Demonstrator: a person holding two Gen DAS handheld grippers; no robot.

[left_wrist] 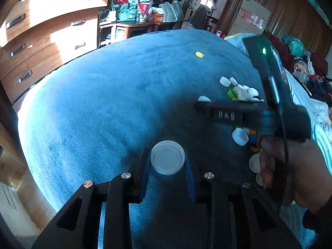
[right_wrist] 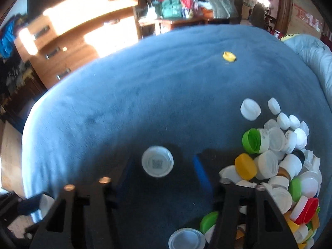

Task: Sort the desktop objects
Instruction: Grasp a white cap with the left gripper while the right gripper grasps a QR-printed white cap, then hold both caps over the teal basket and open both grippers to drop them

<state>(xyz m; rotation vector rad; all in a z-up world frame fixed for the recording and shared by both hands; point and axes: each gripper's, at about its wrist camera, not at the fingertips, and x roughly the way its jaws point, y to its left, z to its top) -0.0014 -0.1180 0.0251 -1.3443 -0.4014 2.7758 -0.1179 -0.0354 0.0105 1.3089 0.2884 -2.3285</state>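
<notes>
A blue plush cloth point(left_wrist: 99, 108) covers the surface. My left gripper point(left_wrist: 167, 176) is low over it, shut on a wide white cap point(left_wrist: 167, 157) that sits squeezed between the blue pads. To the right, a hand holds my right gripper point(left_wrist: 202, 105) over a pile of mixed caps point(left_wrist: 242, 93). In the right wrist view, that gripper point(right_wrist: 162, 172) is open around a white cap with a printed code point(right_wrist: 157, 161), with a gap on each side. The pile point(right_wrist: 280, 166) of white, green, yellow and red caps lies just right of it. A lone yellow cap point(right_wrist: 229, 56) lies far back.
A wooden chest of drawers point(left_wrist: 51, 31) stands beyond the cloth's left edge. A side table heaped with bags point(left_wrist: 134, 6) is at the back. Bedding and clothes point(left_wrist: 311, 103) crowd the right side. More white caps point(left_wrist: 240, 136) lie near the hand.
</notes>
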